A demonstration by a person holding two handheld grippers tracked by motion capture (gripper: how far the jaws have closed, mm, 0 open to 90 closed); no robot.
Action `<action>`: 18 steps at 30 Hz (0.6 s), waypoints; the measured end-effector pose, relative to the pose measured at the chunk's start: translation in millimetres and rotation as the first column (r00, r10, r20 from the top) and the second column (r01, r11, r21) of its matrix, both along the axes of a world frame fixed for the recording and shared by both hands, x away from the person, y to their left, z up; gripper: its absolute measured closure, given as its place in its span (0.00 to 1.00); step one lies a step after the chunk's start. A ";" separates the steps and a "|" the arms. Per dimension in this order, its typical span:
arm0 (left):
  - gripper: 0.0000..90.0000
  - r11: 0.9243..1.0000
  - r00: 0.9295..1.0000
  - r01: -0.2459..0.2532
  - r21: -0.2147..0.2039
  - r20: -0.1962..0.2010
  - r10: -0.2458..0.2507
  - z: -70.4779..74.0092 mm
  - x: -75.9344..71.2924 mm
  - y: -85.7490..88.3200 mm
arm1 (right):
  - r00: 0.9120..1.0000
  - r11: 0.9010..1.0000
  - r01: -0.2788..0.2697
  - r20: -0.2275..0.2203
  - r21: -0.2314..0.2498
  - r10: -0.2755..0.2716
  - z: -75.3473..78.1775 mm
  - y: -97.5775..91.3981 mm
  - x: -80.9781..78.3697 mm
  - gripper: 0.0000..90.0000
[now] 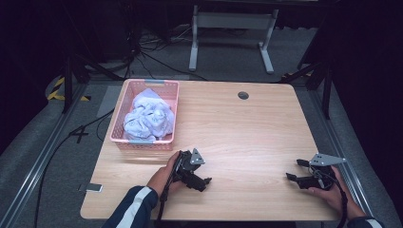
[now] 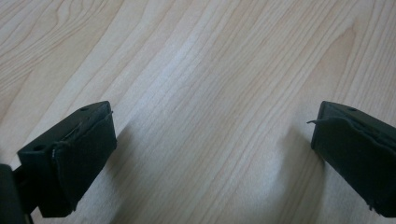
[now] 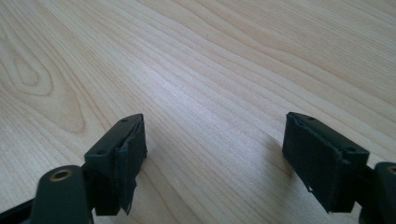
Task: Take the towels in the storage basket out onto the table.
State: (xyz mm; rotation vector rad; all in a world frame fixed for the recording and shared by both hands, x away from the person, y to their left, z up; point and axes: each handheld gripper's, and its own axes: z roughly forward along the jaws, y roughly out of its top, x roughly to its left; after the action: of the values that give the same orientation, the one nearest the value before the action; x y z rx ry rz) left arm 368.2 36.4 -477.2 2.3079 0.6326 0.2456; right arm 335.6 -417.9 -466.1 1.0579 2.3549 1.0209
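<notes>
High view: cloth (image 1: 148, 117) in basket (image 1: 167, 135), well apart from open jaws.

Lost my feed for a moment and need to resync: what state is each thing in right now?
Left gripper: jaws open, nothing between them, low over bare wood.
Right gripper: jaws open, empty.
Pink basket: upright at the table's far left.
White cloth: crumpled inside the basket.
Table: bare between the grippers.

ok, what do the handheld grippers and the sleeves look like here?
Both are black two-jaw units. The left gripper and the right gripper each carry a grey three-cornered plate on top and trail a black cable. Dark pads line the jaws. The left sleeve is dark blue with white stripes.
</notes>
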 end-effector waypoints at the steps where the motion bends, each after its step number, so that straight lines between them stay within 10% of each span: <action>1: 0.00 1.000 1.000 0.000 0.000 0.000 0.000 0.0 0.0 0.0 | 1.000 1.000 0.000 0.000 0.000 0.000 0.0 0.0 0.0 0.24; 18: 0.19 0.992 0.997 0.073 0.101 0.009 -0.074 14.3 -5.6 13.1 | 1.000 1.000 -0.005 -0.002 -0.002 0.005 0.3 0.3 1.1 0.24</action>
State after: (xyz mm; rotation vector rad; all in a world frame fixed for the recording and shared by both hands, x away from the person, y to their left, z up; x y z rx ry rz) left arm 362.6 49.5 -462.9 2.4194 0.5383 0.2627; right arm 336.6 -417.7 -465.8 1.0536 2.3608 1.0194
